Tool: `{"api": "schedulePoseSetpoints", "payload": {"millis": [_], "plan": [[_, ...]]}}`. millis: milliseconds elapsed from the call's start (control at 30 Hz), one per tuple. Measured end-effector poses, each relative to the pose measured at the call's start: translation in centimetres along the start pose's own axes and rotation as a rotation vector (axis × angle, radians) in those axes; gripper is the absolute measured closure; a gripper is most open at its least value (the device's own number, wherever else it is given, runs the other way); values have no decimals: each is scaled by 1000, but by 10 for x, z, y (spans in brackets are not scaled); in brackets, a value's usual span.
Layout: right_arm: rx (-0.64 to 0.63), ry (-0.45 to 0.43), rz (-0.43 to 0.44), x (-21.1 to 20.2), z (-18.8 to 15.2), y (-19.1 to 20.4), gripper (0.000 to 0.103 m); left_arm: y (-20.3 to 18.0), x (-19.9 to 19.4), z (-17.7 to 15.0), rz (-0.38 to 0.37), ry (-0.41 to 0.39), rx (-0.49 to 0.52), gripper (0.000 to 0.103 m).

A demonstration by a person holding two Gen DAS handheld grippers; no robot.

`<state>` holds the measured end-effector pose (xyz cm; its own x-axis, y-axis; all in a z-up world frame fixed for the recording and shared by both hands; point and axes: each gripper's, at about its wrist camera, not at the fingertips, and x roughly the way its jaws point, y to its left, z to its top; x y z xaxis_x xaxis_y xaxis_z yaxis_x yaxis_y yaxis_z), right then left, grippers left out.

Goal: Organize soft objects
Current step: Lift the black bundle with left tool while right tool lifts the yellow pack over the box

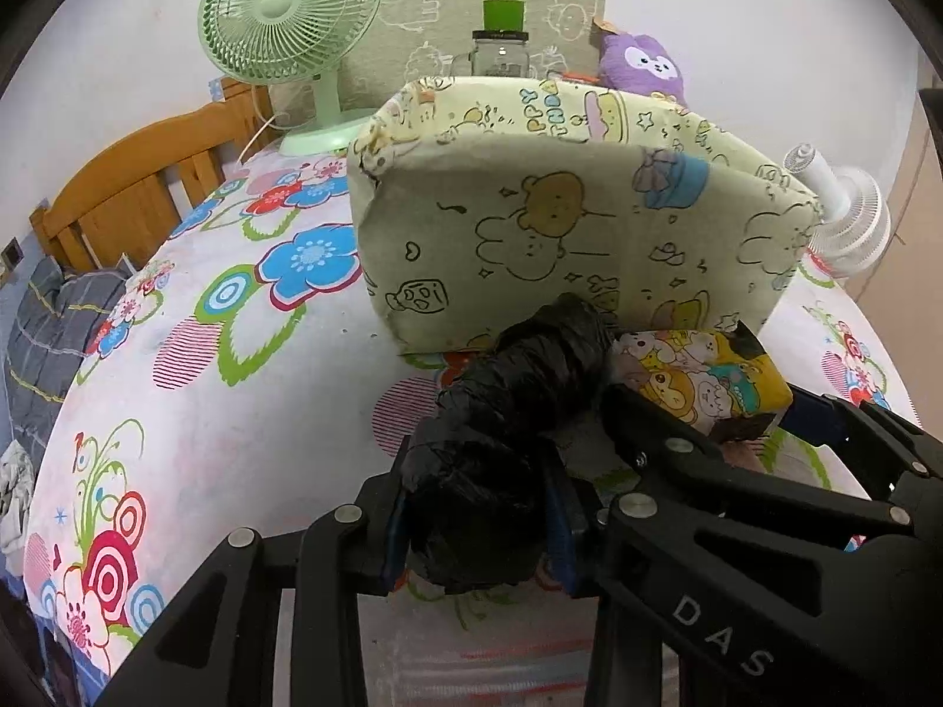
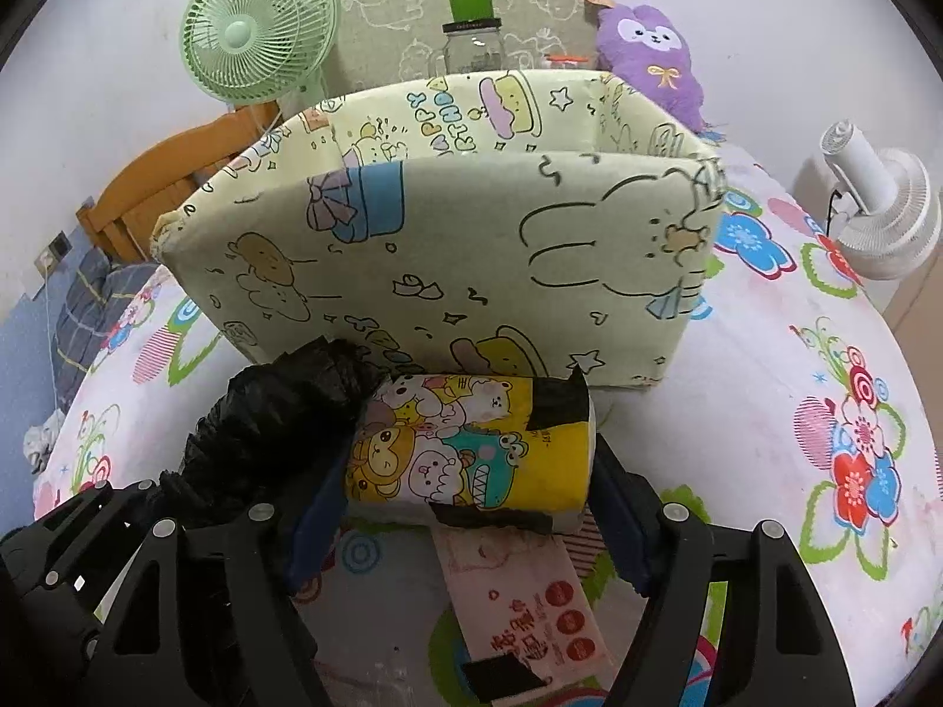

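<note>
Both grippers are down low on the flowered bedsheet (image 2: 795, 353), right in front of the pale yellow cartoon-print fabric bin (image 2: 448, 271). Left gripper (image 1: 477, 536) has its blue-padded fingers clamped on a crinkled black plastic roll (image 1: 518, 406), which pokes forward until it touches the bin's front wall. Right gripper (image 2: 471, 501) is spread wide around a yellow cartoon-print tissue pack (image 2: 471, 448), a finger pressing each end, so it has hold of the pack lying sideways just before the bin. Black roll and pack touch. A pink printed packet (image 2: 524, 601) lies flat under the right gripper. Behind the bin: green fan (image 2: 253, 35), purple plush (image 2: 654, 47), green-capped jar (image 2: 471, 35), white fan (image 2: 884, 206).
</note>
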<state>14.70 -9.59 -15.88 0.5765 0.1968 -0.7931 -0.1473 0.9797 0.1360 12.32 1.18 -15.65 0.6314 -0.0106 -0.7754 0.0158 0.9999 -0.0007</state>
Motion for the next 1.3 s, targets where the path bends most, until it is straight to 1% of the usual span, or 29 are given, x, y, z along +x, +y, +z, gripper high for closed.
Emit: {"api": "schedulePoseSetpoints", "payload": {"millis": [767, 1300], "plan": [[-9, -136, -3, -71, -2, 4, 26, -14, -61, 1, -20, -137, 15, 66], [-18, -233, -15, -123, 7, 6, 26, -21, -104, 15, -32, -228, 25, 66]]}}
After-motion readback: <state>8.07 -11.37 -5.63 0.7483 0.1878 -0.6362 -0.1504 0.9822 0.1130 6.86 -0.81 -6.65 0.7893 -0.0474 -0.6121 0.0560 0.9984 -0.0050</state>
